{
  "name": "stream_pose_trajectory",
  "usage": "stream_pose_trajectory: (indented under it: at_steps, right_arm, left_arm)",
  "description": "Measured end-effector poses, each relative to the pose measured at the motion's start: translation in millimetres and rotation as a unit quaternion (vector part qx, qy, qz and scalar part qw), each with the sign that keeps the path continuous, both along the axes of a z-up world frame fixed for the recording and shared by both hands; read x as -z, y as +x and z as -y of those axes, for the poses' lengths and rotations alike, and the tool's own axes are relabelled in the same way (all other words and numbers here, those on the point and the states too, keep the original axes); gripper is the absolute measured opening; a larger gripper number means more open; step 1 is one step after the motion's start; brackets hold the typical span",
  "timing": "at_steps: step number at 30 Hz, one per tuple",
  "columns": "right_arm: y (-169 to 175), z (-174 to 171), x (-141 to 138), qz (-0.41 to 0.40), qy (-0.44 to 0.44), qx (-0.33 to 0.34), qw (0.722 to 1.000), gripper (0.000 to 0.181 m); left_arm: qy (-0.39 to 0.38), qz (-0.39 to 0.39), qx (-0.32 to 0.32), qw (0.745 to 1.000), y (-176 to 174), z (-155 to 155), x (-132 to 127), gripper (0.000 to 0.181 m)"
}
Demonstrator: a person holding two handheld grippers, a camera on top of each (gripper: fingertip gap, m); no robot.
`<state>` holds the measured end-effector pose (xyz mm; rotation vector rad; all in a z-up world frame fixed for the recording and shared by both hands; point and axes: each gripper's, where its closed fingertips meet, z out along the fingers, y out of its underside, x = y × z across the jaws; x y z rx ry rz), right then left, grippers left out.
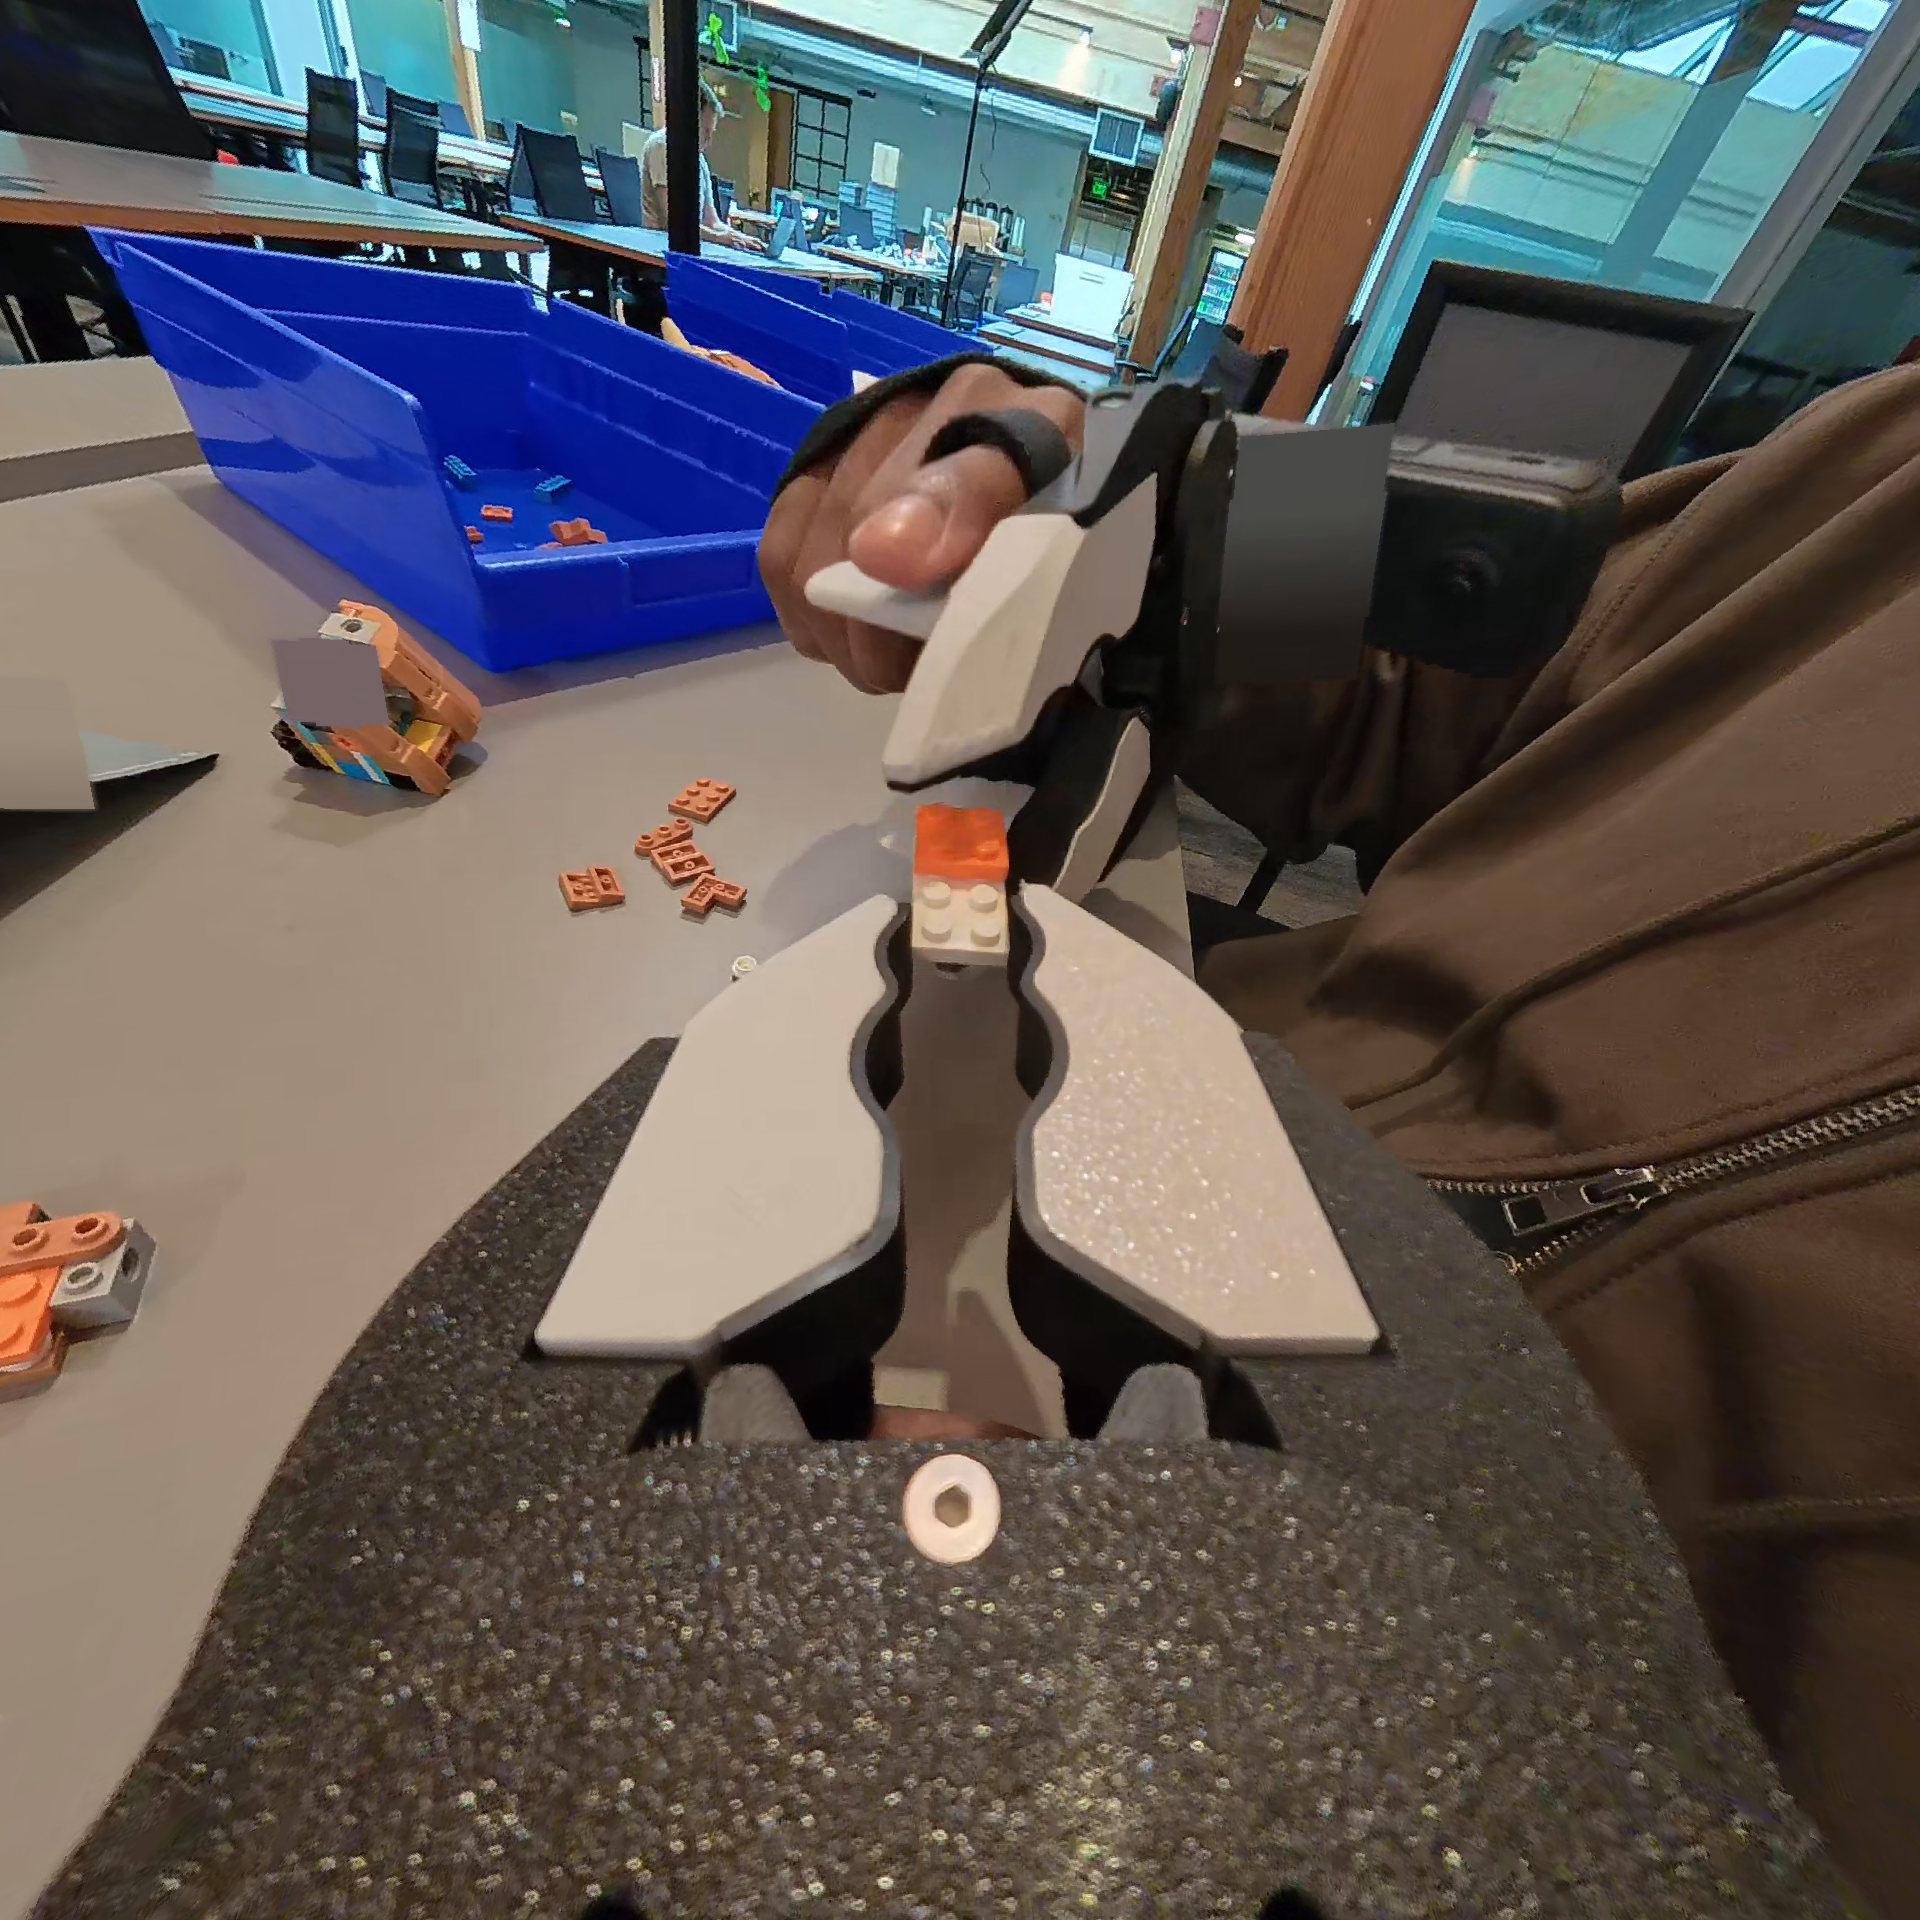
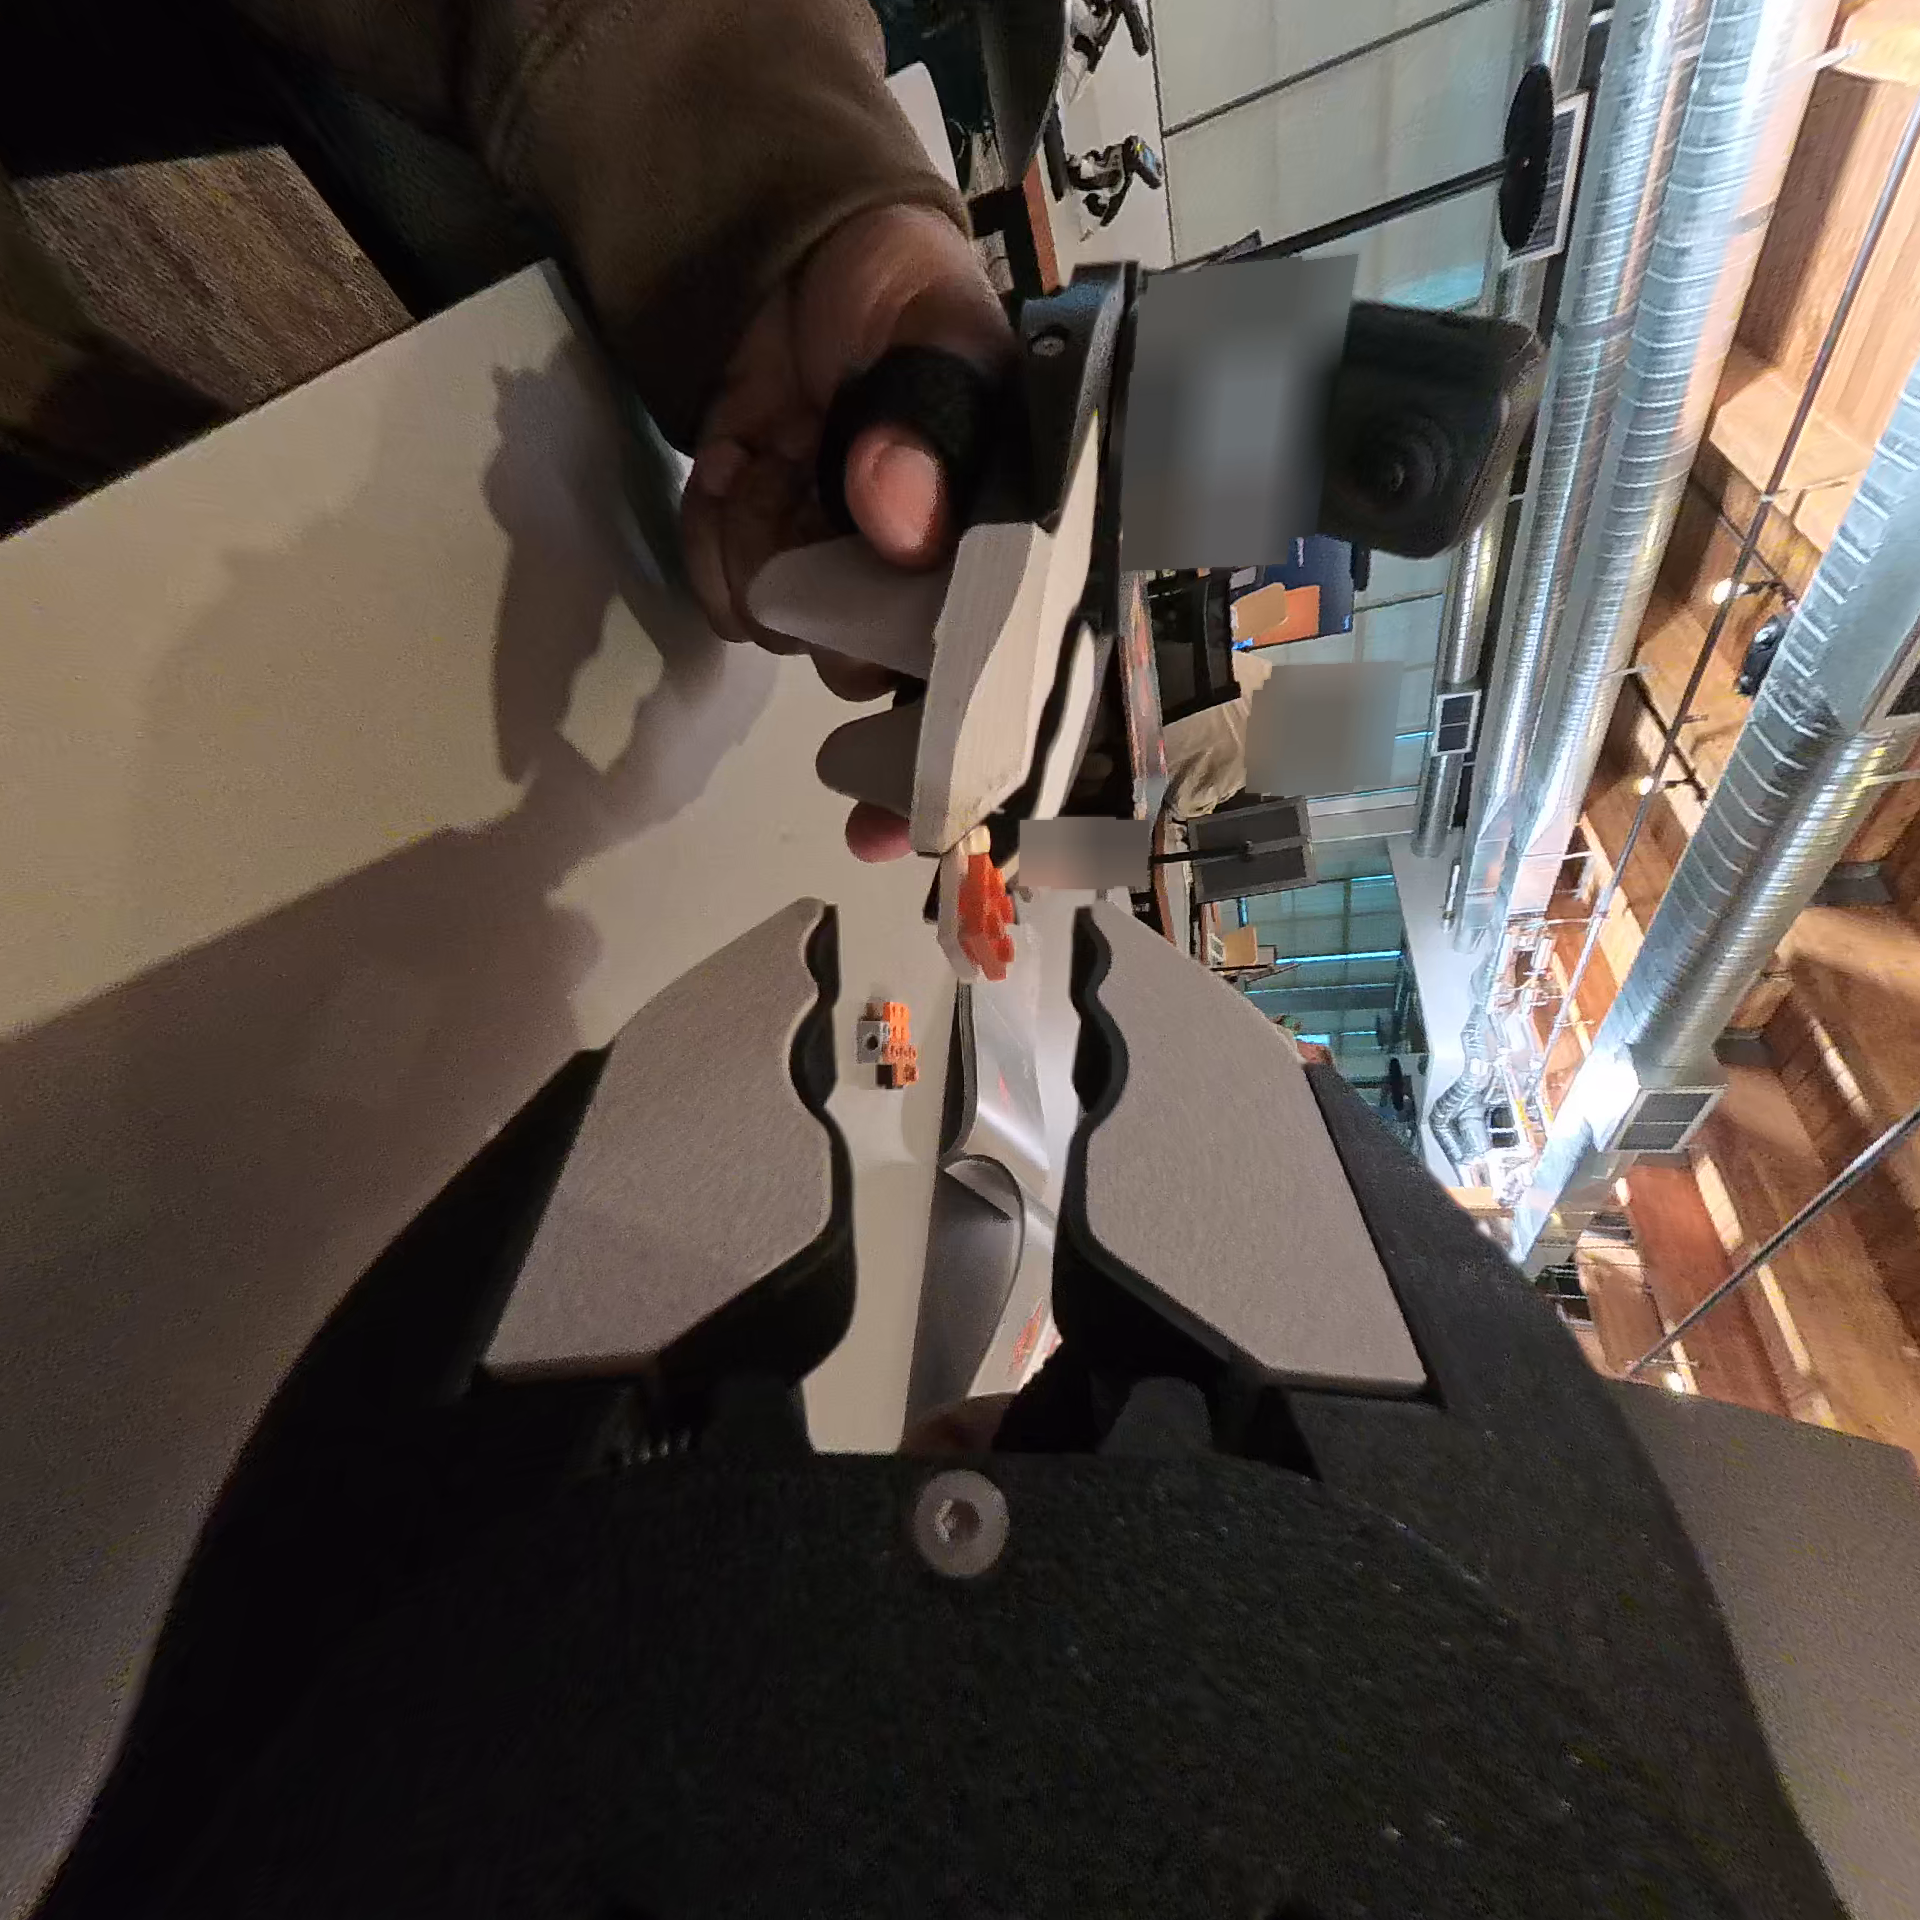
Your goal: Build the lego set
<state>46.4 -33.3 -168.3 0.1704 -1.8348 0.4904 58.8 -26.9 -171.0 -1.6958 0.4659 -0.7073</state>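
Observation:
My left gripper [image 1: 958, 914] is shut on a small white plate [image 1: 961, 925], with an orange 2x2 plate [image 1: 961, 844] on its far half, held above the grey table [image 1: 312, 1039]. In the left wrist view, my right gripper [image 1: 987, 821] faces it, fingers on either side of the orange plate. In the right wrist view, the right gripper [image 2: 954, 920] is open, and the orange plate [image 2: 982, 914] sits in the gap, touching neither finger. The left gripper [image 2: 971, 847] holds the stack from the far side.
A blue bin [image 1: 343, 436] with a few small pieces stands at the back left, a second blue bin [image 1: 758, 312] behind it. A partly built model [image 1: 384, 707], loose brown plates [image 1: 675, 862] and a small orange-and-grey assembly [image 1: 52, 1288] [image 2: 888, 1044] lie on the table. A brown sleeve [image 1: 1662, 935] is on the right. Less than 4 cm separates the two grippers' tips.

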Motion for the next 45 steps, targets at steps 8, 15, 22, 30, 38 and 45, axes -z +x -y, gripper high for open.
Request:
stream_pose_trajectory:
  at_steps: [8,15,22,30,38,45]
  right_arm:
    - [-4.6,3.2,-3.0,-0.027,0.019,0.000,0.999,0.011]
    - [-1.1,4.9,-5.5,-0.019,0.024,-0.001,1.000,0.010]
    - [-1.9,4.7,-7.3,-0.010,0.034,0.011,0.999,0.009]
    - [-1.5,5.5,-6.3,-0.003,0.034,0.016,0.999,0.008]
    - [-7.6,4.5,-12.7,-0.087,0.028,0.034,0.995,0.011]
    - [-8.3,4.9,-4.8,-0.100,0.041,0.045,0.993,0.011]
  left_arm:
    - [-0.006,0.036,0.006,0.999,-1.0,1.4,-4.0,0.018]
    - [-0.008,0.055,0.021,0.998,2.6,3.1,-6.6,0.018]
    - [-0.009,0.068,0.024,0.997,2.0,3.0,-7.9,0.017]
    - [-0.011,0.072,0.030,0.997,2.9,3.9,-7.9,0.017]
    - [0.002,0.088,0.012,0.996,-4.3,2.3,-13.6,0.017]
    - [-0.001,0.078,0.023,0.997,0.9,4.5,-10.1,0.017]
